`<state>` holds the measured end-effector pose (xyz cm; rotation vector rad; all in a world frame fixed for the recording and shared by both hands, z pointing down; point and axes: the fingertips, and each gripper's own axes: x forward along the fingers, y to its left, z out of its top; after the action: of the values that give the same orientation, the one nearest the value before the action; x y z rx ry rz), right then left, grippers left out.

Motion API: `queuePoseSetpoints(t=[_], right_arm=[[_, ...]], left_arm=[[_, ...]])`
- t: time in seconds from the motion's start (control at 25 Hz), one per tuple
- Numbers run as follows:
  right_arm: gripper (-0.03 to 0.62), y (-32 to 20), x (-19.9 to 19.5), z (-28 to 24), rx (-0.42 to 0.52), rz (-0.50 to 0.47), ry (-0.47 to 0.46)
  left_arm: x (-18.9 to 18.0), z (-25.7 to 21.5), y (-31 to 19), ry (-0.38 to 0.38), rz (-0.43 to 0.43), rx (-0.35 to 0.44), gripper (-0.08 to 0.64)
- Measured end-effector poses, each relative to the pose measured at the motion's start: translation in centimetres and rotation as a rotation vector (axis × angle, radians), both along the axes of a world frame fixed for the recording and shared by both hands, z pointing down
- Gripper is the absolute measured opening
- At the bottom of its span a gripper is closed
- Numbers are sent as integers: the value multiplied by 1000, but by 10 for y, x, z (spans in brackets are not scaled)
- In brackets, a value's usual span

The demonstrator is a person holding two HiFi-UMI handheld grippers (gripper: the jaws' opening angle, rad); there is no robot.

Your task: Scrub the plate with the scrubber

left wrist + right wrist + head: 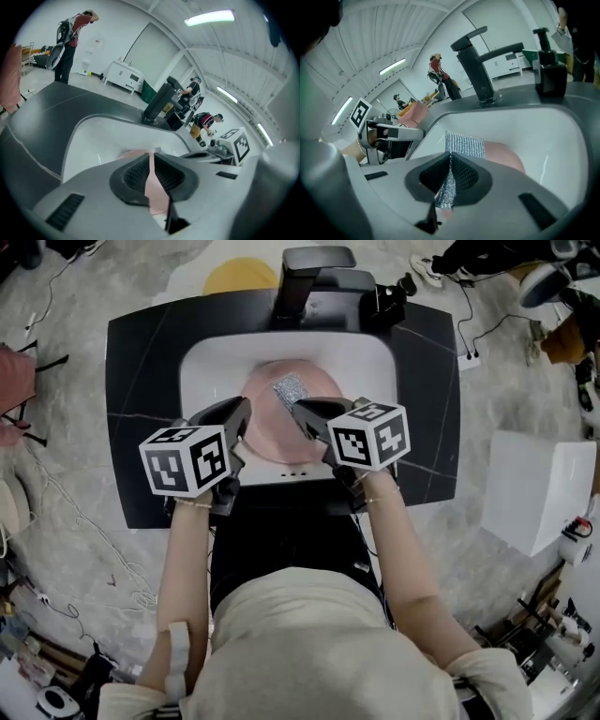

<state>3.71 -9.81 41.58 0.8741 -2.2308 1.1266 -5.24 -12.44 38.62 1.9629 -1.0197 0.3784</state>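
Left tongs (pixel 153 164) clamp plate (pixel 270 423) rim; right tongs (pixel 449 161) pinch scrubber (pixel 292 388).

We see a round pink plate (pixel 270 427) in the white sink (pixel 202 371), its left rim pinched between the jaws of the left gripper (pixel 246 409). The scrubber (pixel 292 388) — a silvery, glittering mesh pad — lies against the plate's upper part, one end clamped in the right gripper (pixel 298 409).
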Motion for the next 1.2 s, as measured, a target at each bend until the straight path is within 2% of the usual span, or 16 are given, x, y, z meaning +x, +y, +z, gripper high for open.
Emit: queuePoseSetpoints(t=[0.12,0.32,0.56,0.84,0.96,1.2], right_arm=[[23,-1,1,-19,38,41,-48],[23,-3,1,-60,109,93,-146],[23,0,3,-102,206,90,-201],[23,2,8,-144,319,89,-233],[23,3,9,-162,367,81,-239],[23,7,6,-183,440,61,-306]], left_arm=[[5,-28,-1,103,-23,62,44],[13,-62,4,144,-13,145,42],[20,-75,14,110,17,161,41],[19,-100,16,121,-11,224,41],[20,-118,16,106,-11,282,43],[18,-151,18,23,-40,449,38]])
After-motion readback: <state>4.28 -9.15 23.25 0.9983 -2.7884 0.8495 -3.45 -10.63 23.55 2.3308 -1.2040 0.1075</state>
